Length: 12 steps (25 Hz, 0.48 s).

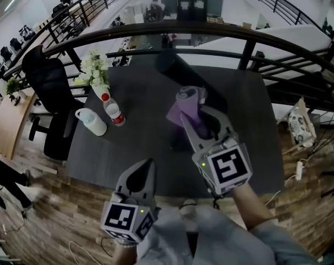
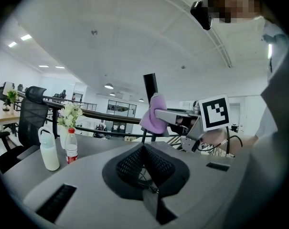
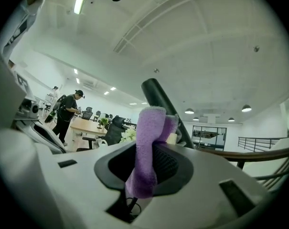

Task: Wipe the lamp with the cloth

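**Cloth clamped, up at the lamp**

Purple cloth [image 1: 187, 105] is pinched upright in the right gripper [image 1: 202, 120], right beside the black lamp [image 1: 180, 70] stem, above the dark table [image 1: 139, 142]. Left gripper [image 1: 146, 167]: jaws together, empty, low by the table's near edge.

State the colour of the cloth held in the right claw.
The cloth is light purple, clearest in the right gripper view.
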{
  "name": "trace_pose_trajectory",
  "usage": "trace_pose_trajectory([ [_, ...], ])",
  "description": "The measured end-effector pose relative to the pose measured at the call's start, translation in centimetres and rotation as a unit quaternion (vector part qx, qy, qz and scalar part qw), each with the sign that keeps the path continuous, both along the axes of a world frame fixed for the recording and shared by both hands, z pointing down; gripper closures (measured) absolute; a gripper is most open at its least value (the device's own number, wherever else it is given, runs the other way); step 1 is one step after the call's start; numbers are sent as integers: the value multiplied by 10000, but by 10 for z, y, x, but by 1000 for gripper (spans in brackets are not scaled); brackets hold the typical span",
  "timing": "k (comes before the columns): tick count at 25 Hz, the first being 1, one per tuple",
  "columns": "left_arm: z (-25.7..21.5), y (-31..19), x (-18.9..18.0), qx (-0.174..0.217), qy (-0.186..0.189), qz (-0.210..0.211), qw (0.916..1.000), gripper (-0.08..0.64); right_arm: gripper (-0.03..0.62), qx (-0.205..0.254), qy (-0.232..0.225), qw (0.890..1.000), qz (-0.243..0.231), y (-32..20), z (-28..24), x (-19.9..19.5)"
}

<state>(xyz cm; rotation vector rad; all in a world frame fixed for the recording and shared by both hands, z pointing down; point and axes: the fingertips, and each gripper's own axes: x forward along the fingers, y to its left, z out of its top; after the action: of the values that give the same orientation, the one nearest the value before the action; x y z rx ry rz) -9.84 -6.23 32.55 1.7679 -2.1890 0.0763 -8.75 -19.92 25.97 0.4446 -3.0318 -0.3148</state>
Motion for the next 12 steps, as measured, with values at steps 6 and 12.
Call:
trace_pose_trajectory([
  [6, 5, 9, -4, -53, 45, -141, 9999, 551, 500, -108, 229, 9997, 12, 1, 30, -6],
  [12, 9, 13, -4, -122, 85, -211, 9997, 551, 500, -319, 609, 9976, -12, 5, 71, -8],
])
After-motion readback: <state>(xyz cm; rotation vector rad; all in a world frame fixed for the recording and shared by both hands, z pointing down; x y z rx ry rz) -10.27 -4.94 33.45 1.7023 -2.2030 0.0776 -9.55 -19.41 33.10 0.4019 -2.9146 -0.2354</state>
